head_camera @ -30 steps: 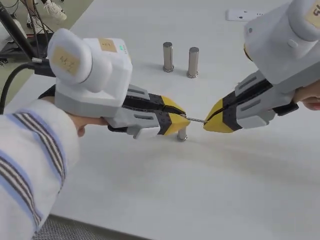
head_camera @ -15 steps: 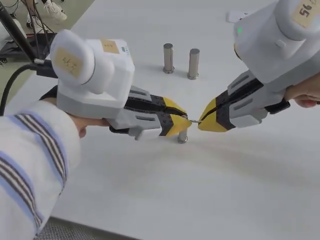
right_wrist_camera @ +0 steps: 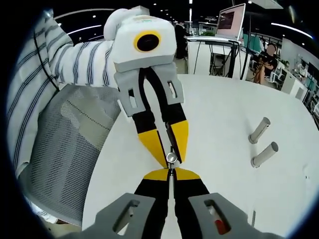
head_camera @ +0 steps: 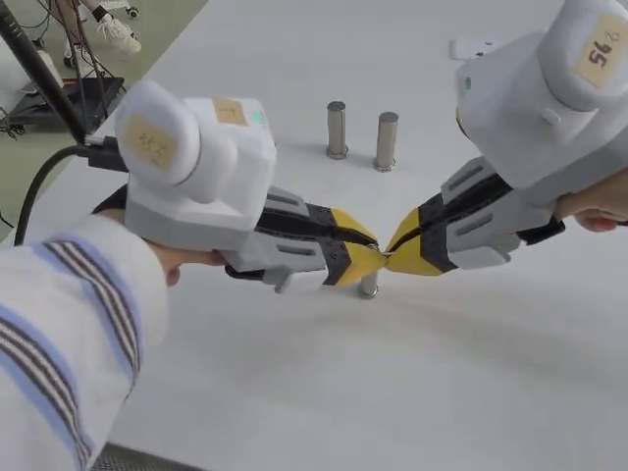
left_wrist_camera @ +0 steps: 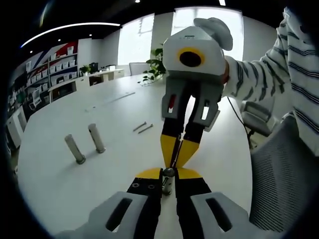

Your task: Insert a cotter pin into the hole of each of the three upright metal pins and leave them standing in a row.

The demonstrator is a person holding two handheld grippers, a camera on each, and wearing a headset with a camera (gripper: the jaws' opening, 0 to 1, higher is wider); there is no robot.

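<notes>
Misalignment is the chief danger. The right hand-held gripper (head_camera: 394,252) has its jaws closed on a thin cotter pin (right_wrist_camera: 171,168), and the tips of the two tools nearly touch. Most of that wire is hidden, so I cannot tell how far it sits in the hole. If it meets the hole at a slant, it may bend or slip in the jaws. A hard push could also twist the metal pin (head_camera: 368,286) in the left hand-held gripper (head_camera: 371,260), whose jaws are clamped around its upper part. The yellow tips might knock together and jolt the wire loose.

The metal pin stands upright with its long axis vertical, and its foot is at or just above the surface (head_camera: 294,392); I cannot tell which. The cotter pin lies roughly level along the right tool's jaws, pointing at the metal pin's top. A second metal pin (head_camera: 337,130) and a third metal pin (head_camera: 387,140) stand upright side by side, farther back. Spare cotter pins (left_wrist_camera: 139,127) lie flat on the surface beyond them.
</notes>
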